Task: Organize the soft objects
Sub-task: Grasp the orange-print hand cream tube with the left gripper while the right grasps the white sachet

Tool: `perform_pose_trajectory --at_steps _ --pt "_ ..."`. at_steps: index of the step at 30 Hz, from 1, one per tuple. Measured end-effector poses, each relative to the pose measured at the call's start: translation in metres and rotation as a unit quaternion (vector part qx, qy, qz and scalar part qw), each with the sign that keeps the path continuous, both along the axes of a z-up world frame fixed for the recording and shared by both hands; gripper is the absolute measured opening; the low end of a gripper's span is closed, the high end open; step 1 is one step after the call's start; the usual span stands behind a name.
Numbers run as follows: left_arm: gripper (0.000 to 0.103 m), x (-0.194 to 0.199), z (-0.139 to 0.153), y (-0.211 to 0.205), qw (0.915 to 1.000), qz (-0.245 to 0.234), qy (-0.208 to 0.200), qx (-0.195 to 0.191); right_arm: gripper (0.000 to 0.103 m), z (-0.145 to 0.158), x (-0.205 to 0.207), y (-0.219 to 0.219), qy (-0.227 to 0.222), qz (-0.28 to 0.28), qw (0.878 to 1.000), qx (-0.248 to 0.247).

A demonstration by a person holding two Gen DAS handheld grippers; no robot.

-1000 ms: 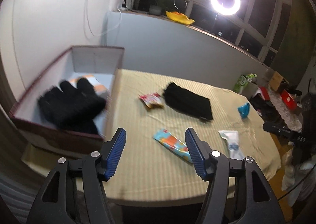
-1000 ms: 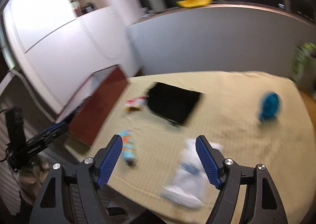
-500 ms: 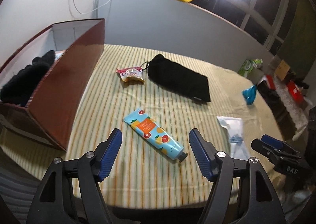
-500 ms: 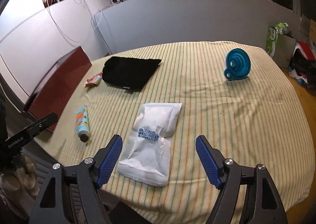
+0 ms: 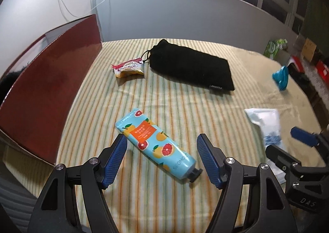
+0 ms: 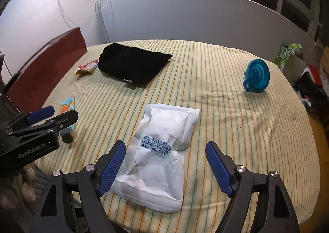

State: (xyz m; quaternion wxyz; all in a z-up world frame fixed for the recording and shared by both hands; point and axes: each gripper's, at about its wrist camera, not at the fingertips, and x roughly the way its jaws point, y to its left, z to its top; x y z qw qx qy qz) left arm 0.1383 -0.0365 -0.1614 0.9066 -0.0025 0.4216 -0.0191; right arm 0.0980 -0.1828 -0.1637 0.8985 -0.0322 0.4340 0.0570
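My left gripper [image 5: 162, 159] is open and empty, its jaws on either side of a blue fruit-print tube [image 5: 156, 143] lying on the striped cloth. My right gripper [image 6: 165, 166] is open and empty, straddling a white sealed pouch [image 6: 162, 150]. A black drawstring pouch [image 5: 191, 67] lies further back, also in the right wrist view [image 6: 131, 64]. A red-and-yellow snack packet [image 5: 128, 67] lies beside it. A dark red box [image 5: 47, 87] stands at the left with something black inside at its edge.
A blue collapsible funnel [image 6: 256, 75] stands at the right of the table [image 6: 236, 130]. A grey partition wall [image 5: 185, 17] runs behind the table. Boxes and clutter sit on the floor at the far right.
My left gripper has swung from the box, where black gloves lay, to the tube and moved closer over it. My right gripper has come in over the white pouch.
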Motion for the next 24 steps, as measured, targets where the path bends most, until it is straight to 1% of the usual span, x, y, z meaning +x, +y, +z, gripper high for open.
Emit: perform_pose_trajectory --at_steps 2,4,9,11,13,15,17,18,21,24 --pt "0.07 0.001 -0.004 0.0 0.9999 0.001 0.002 0.011 0.077 -0.002 0.003 0.003 0.001 0.001 1.0 -0.006" --pt "0.072 0.001 -0.006 0.002 0.9999 0.003 0.001 0.01 0.077 -0.006 0.007 0.007 0.006 0.004 1.0 -0.014" --pt "0.072 -0.003 -0.007 0.006 0.9999 -0.001 -0.002 0.013 0.078 -0.014 0.012 0.012 0.016 0.013 0.999 -0.035" --pt "0.072 -0.005 -0.008 0.011 0.9999 -0.003 -0.002 0.009 0.08 -0.013 0.012 0.01 0.013 0.015 0.999 -0.041" --pt "0.072 -0.007 -0.009 0.015 1.0 -0.006 -0.002 0.006 0.081 -0.012 0.013 0.006 0.014 0.017 0.999 -0.044" --pt "0.071 -0.009 -0.009 0.024 0.9999 -0.006 -0.002 -0.009 0.081 -0.011 0.014 0.003 0.014 0.017 0.999 -0.048" --pt "0.07 -0.006 -0.01 0.032 0.9997 0.003 0.003 -0.024 0.081 -0.011 0.015 0.0 0.015 0.015 0.999 -0.048" --pt "0.07 -0.004 -0.011 0.034 0.9996 0.007 0.003 -0.026 0.081 -0.011 0.016 -0.002 0.017 0.014 0.999 -0.044" --pt "0.07 -0.001 -0.014 0.031 0.9998 0.005 0.008 -0.018 0.081 -0.012 0.019 0.0 0.016 0.015 0.999 -0.041" --pt "0.07 0.0 -0.017 0.02 1.0 -0.008 0.004 0.003 0.081 -0.012 0.021 0.004 0.013 0.022 0.999 -0.043"
